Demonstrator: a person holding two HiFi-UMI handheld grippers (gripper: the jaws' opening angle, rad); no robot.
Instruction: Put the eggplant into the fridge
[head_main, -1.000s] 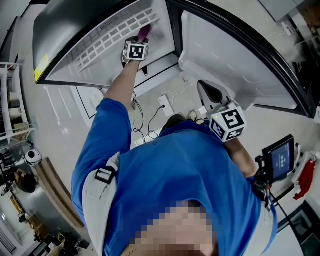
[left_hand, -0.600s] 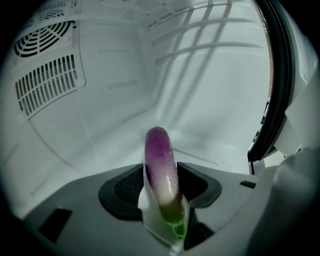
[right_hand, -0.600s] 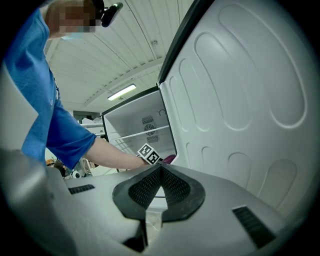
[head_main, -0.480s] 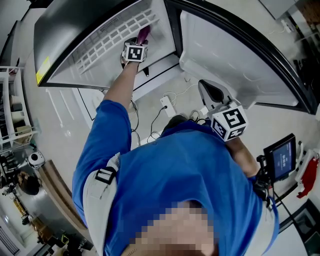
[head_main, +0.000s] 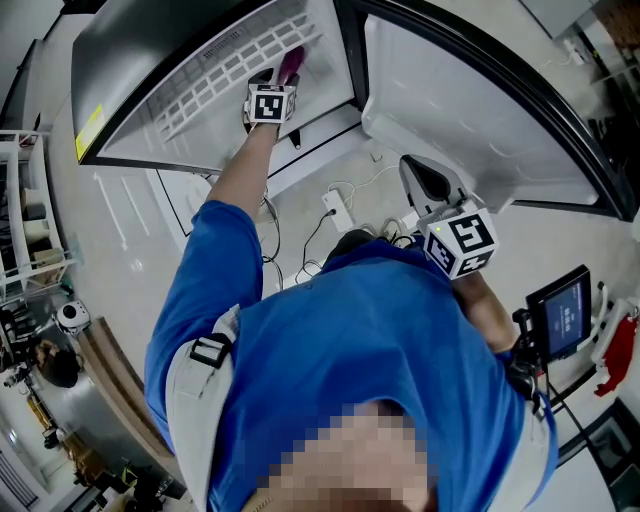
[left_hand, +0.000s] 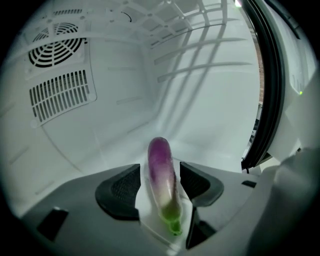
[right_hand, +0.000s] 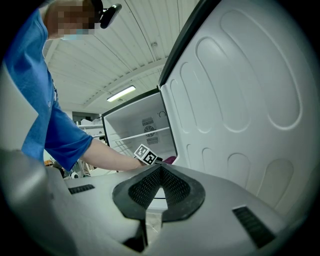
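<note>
Purple eggplant: inside fridge, lying loose between left tool jaws, which have just been opening wide. Right tool: closed, empty. Outstanding, apparently: withdrawal only.

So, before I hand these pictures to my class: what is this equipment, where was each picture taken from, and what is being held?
There is no robot: a person holds a two-jaw gripper in each hand. The head view comes from a camera on the person's head, looking steeply down at an open fridge. The other two cameras ride on the grippers and look along their jaws. The left gripper reaches inside the fridge; a purple eggplant lies between its jaws, which have just been opening, and the pads do not seem to press on it. The right gripper is shut on nothing, beside the open fridge door. The cubes with square markers are parts of the grippers.
</note>
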